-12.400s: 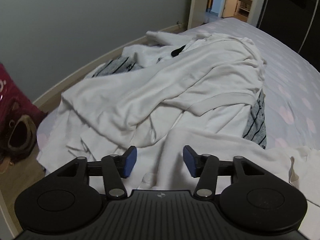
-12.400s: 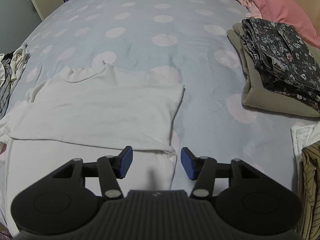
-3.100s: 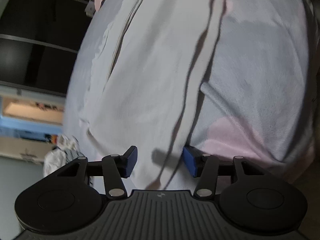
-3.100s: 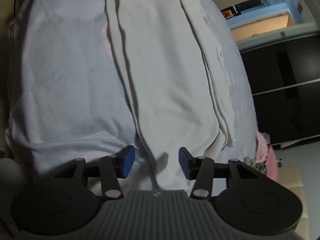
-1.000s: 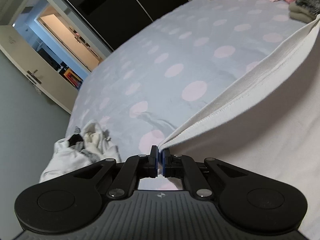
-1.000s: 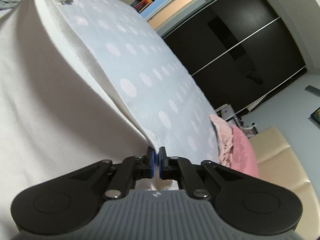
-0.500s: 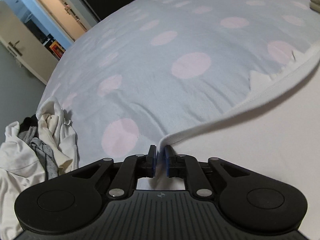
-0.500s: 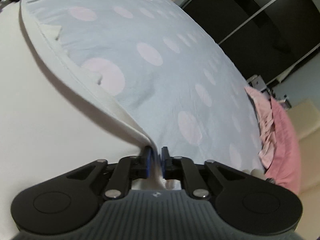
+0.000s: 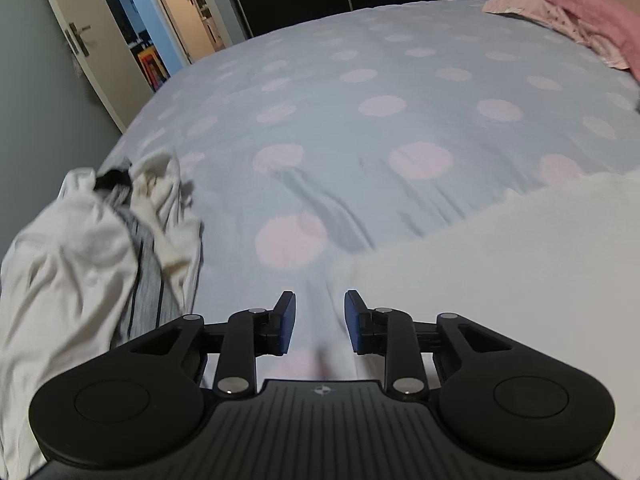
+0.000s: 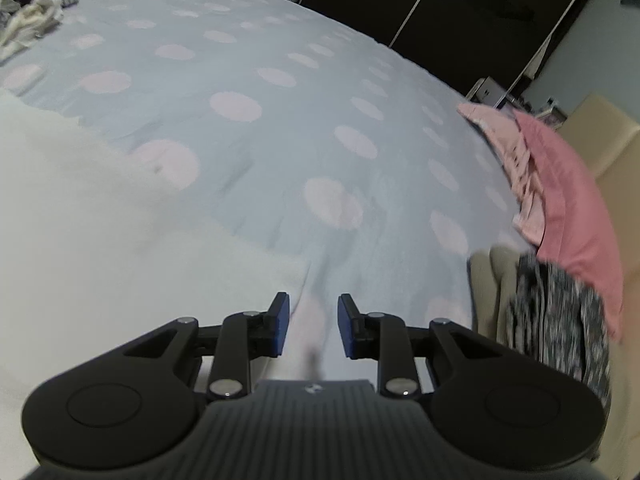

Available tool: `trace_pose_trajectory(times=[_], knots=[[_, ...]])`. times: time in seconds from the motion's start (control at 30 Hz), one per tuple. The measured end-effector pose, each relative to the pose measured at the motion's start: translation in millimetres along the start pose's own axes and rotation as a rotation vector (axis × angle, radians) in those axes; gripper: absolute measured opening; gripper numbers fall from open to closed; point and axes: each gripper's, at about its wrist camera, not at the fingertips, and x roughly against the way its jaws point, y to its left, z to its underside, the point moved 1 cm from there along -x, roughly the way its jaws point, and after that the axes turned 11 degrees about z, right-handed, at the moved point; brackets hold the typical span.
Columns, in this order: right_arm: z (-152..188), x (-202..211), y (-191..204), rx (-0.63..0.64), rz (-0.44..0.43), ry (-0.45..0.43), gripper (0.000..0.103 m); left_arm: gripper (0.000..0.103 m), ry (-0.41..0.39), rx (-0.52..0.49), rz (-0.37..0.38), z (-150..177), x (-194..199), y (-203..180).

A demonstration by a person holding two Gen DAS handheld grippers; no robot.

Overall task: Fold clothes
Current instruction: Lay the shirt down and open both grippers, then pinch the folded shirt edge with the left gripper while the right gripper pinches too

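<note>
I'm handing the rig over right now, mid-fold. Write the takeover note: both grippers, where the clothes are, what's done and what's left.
Left gripper: open, holding nothing, just off the near-left corner of the white garment.
Right gripper: open, holding nothing, off the garment's near-right corner.
White garment lies flat on the dotted bed cover, between the two grippers.
Unfolded pile sits on the bed's left side.
Folded stack sits on the right, by the pink pillow.
Done: garment is laid down and let go.
Left: any further fold it needs, move it to the stack, then work through the pile.

left gripper [image 9: 320, 322] | black ribbed body | blue fingers [image 9: 287, 322] | silver screws
</note>
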Motion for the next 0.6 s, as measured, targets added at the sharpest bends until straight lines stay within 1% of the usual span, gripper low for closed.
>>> trace_pose_trajectory(times=[0.1,0.13,0.17,0.2,0.23,0.27,0.43,0.5,0.6], knots=[[22,26,-6,-0.04,-0.046,0.019,0.03,0.026,0.007,0.005,0.02,22,23,-4],[31,34,-8,-0.071,-0.066,0.03,0.033,0.027,0.012,0.01,0.031,29,28,-7],[40,42,-10,-0.102,-0.085,0.042,0.038,0.032,0.014,0.022,0.044,39,34,-9],[49,50,-13,-0.133,-0.105,0.053,0.04,0.039,0.016,0.035,0.057,48,41,-12],[57,58,-15,-0.165,-0.123,0.066,0.044,0.042,0.016,0.05,0.065,56,45,-14],[65,60,-15,-0.2,-0.134,0.083,0.045,0.042,0.016,0.066,0.073,65,49,-16],[103,70,-13,-0.376,-0.191,0.172,0.045,0.043,0.029,0.218,0.111,105,61,-23],[119,74,-12,-0.447,-0.213,0.207,0.045,0.048,0.034,0.273,0.117,121,62,-23],[139,76,-10,-0.543,-0.241,0.259,0.046,0.048,0.055,0.346,0.125,140,58,-20]])
